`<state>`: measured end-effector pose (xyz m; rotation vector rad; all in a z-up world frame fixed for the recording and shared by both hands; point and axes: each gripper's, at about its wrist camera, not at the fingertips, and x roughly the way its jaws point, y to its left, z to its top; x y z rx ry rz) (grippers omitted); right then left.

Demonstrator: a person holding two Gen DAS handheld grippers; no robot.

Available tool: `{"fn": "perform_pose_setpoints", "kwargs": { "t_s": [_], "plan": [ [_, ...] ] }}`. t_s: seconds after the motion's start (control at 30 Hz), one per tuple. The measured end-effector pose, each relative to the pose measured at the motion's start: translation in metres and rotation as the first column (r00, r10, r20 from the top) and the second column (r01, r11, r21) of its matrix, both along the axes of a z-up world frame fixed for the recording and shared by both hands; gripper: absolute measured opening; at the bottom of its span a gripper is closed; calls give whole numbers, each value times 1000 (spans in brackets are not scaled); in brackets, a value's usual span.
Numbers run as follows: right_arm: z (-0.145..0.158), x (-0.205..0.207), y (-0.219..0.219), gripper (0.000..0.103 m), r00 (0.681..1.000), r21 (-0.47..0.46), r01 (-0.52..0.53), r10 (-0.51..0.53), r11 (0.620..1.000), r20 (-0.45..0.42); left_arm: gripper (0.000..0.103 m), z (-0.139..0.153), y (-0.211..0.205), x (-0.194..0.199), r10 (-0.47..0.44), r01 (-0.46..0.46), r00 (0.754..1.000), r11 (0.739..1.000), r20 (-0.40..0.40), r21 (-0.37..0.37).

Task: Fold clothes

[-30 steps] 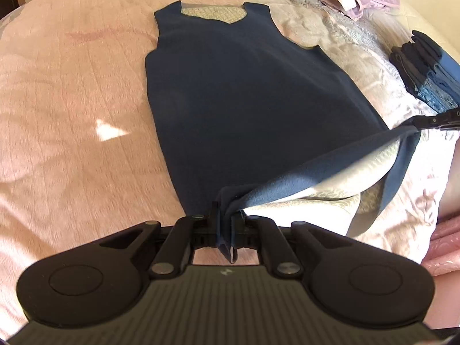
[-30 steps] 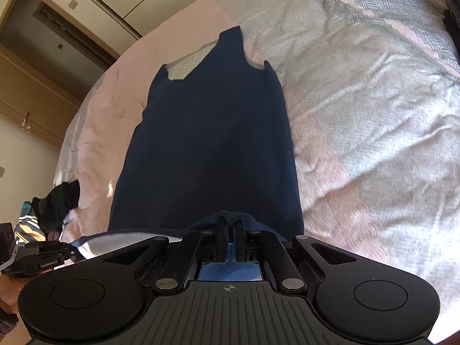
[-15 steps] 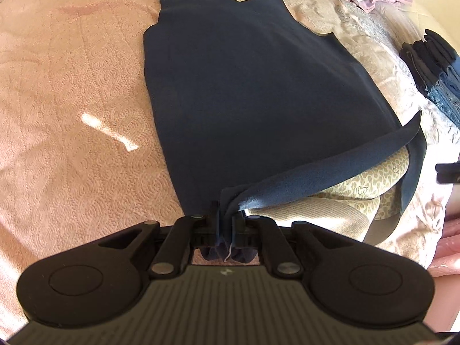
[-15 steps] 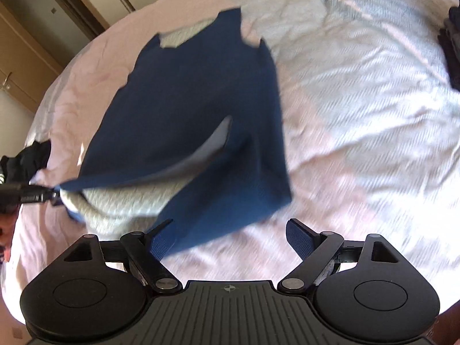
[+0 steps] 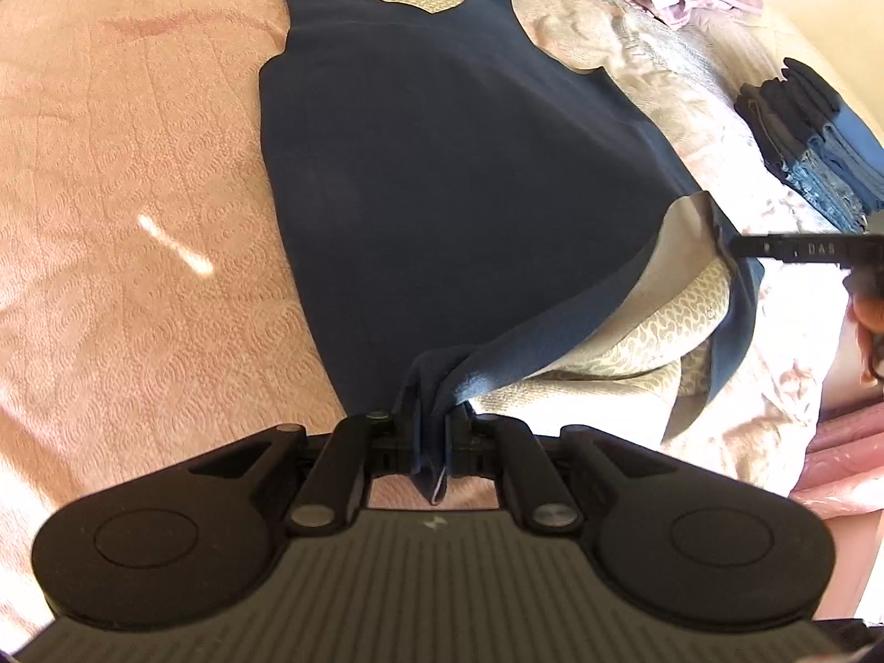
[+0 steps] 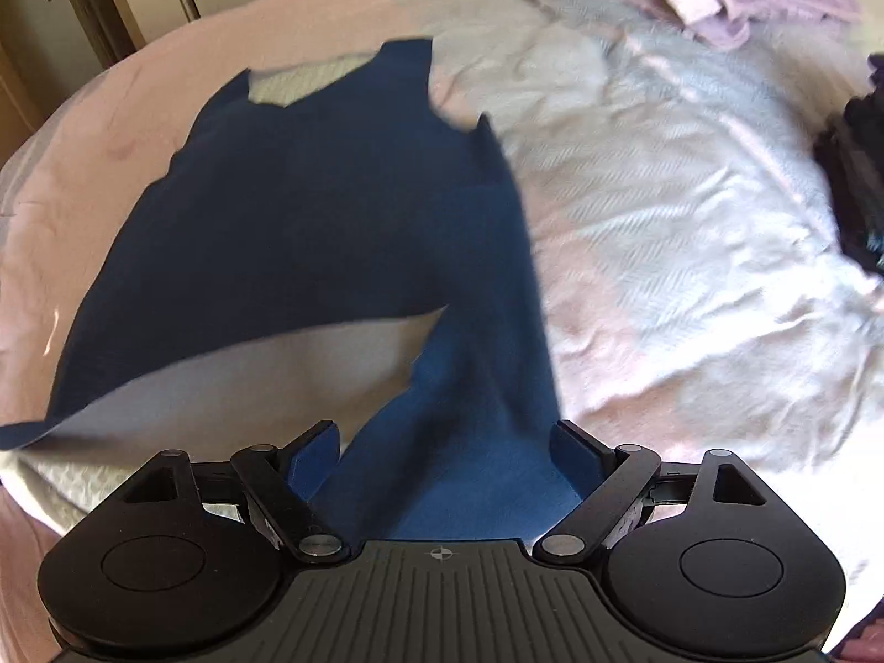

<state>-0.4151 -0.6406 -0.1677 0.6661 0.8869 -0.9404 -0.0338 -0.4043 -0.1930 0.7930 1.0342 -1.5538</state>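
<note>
Now we have the navy sleeveless dress (image 5: 442,177) spread along the pink bedspread (image 5: 121,210), our left gripper (image 5: 433,431) clamped on its near hem corner, our right gripper (image 6: 447,458) spread wide over the other corner, which it should pinch next.

Strong daylight floods my bed (image 5: 127,232), leaving a bright sliver of sun on its left side. My right view is motion-blurred and washed out on the bedspread (image 6: 690,232). Fisheye bending curves every edge; the dark dress (image 5: 442,177) swallows detail.
</note>
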Motion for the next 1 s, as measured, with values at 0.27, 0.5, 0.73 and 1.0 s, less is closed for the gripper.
{"fn": "perform_pose_setpoints", "kwargs": {
  "t_s": [0.27,0.5,0.73,1.0],
  "plan": [
    [-24,24,-17,86,987,36,-114,118,993,-109,5,-10,11,-5,-19,19,1000,1000,6,-4],
    [-17,-49,-2,69,980,73,-3,18,997,-199,9,-16,26,-18,-73,72,996,997,43,24],
    [-19,-44,11,59,982,75,-74,86,994,-167,14,-27,39,-31,-115,111,991,992,70,63],
    [24,-65,21,6,979,41,-150,154,988,-137,4,11,57,-30,-58,63,986,998,158,-28]
  ]
}}
